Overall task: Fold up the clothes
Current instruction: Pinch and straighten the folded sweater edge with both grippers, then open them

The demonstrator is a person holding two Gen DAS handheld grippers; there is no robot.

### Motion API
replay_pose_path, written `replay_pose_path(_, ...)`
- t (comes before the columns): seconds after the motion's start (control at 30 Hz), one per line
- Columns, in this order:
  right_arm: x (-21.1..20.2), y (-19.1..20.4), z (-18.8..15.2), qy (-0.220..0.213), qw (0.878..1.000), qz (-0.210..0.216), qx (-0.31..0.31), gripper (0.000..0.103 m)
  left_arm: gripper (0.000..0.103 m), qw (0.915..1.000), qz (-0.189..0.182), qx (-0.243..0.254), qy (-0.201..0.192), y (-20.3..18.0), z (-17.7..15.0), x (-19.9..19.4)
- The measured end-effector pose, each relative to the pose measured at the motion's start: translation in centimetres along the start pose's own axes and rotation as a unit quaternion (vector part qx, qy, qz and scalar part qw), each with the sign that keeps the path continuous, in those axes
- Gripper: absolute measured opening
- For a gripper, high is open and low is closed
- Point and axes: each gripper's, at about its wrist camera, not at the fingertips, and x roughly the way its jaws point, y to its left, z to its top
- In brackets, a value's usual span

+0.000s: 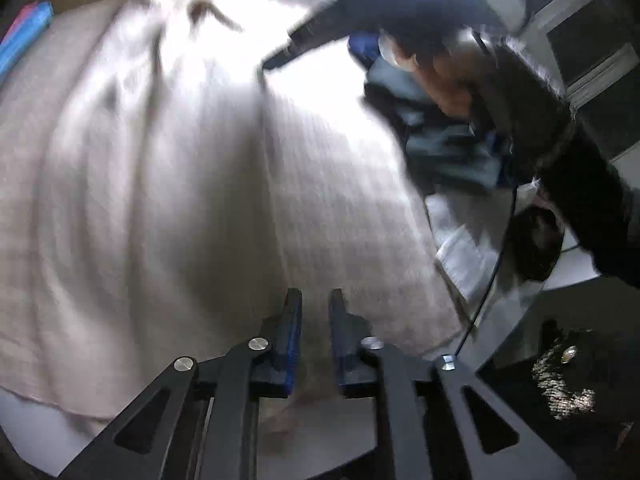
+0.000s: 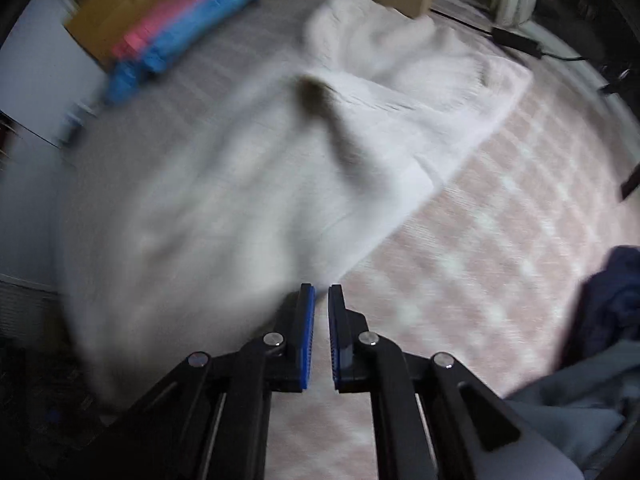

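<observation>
A large cream knitted garment [image 1: 192, 184] fills the left wrist view, blurred by motion. My left gripper [image 1: 315, 300] sits over its near edge with a narrow gap between the blue pads; cloth shows through the gap, but whether it is gripped I cannot tell. In the right wrist view the same garment [image 2: 248, 168] lies spread over a pink checked cover [image 2: 500, 208], with a dark brown drawstring [image 2: 340, 128] across it. My right gripper [image 2: 321, 300] hovers at the garment's near edge, its jaws a little apart and holding nothing. The right gripper's dark body and the hand on it [image 1: 452, 80] show at the upper right.
A blue and pink folded bundle [image 2: 180, 36] lies at the back left by a cardboard box [image 2: 128, 4]. Dark blue and grey clothes [image 2: 600, 340] are piled at the right. A black cable [image 1: 492, 264] hangs at the right, with grey clothes [image 1: 448, 148] behind it.
</observation>
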Motion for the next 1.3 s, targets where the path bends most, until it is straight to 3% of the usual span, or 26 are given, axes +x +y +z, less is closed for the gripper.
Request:
replay_pose_path(0.03,-0.2,-0.1,0.0,-0.001,1.0,0.007,0.005,0.008,0.014,0.9997,0.022,0.009,0.01,-0.4,-0.1,0.6)
replay_pose_path(0.1,-1.7,-0.7,0.2,-0.03,0.999,0.032,0.024,0.008,0.025,0.9996,0.026,0.013,0.001,-0.8,-0.2,-0.2)
replay_pose_path(0.17,-3.8,-1.6,0.9,-0.087,0.995,0.039,0.041,0.008,0.042,0.9987,0.042,0.022,-0.019,-1.3,0.0,-1.7)
replay_pose_path(0.23,-5.3,-2.5,2.2,-0.143,0.987,0.033,0.061,0.014,0.05,0.993,0.099,0.054,-0.035,-2.3,0.2,-2.7)
replay_pose_path(0.3,-5.0,-3.4,3.7,-0.174,0.98,0.048,0.085,0.034,0.053,0.9911,0.116,0.051,-0.04,-1.5,0.4,-3.5)
replay_pose_path(0.37,-3.1,-3.5,4.9,-0.174,0.977,0.066,0.102,0.037,0.059,0.9904,0.125,0.04,-0.044,-0.2,0.6,-4.6)
replay_pose_path(0.5,0.1,-1.0,6.1,-0.142,0.989,0.013,0.035,0.037,0.059,0.9895,0.135,-0.004,-0.05,3.6,0.0,-7.0)
replay_pose_path(0.6,-2.3,-0.8,4.5,-0.139,0.989,0.023,0.033,0.037,0.061,0.9849,0.155,-0.047,-0.061,7.5,-0.8,-9.5)
replay_pose_path(0.73,-6.4,-2.8,-0.1,-0.171,0.979,0.05,0.097,0.038,0.063,0.9798,0.167,-0.088,-0.066,12.2,-1.8,-11.5)
replay_pose_path(0.87,-6.2,-3.7,-7.3,-0.144,0.961,0.129,0.196,0.039,0.064,0.9851,0.137,-0.095,-0.04,15.0,-1.9,-9.9)
replay_pose_path(1.03,-3.9,2.2,-15.7,-0.108,0.94,0.156,0.282,0.039,0.064,0.9966,0.075,-0.035,0.005,15.9,-1.1,-7.0)
replay_pose_path(1.13,-3.4,6.7,-17.6,-0.103,0.931,0.164,0.31,0.04,0.064,0.9996,0.018,-0.001,0.023,16.2,-0.5,-5.6)
replay_pose_path(1.3,-2.5,12.5,-17.8,-0.101,0.93,0.138,0.326,0.047,0.061,0.9966,-0.046,0.049,0.049,16.0,-0.4,-4.0)
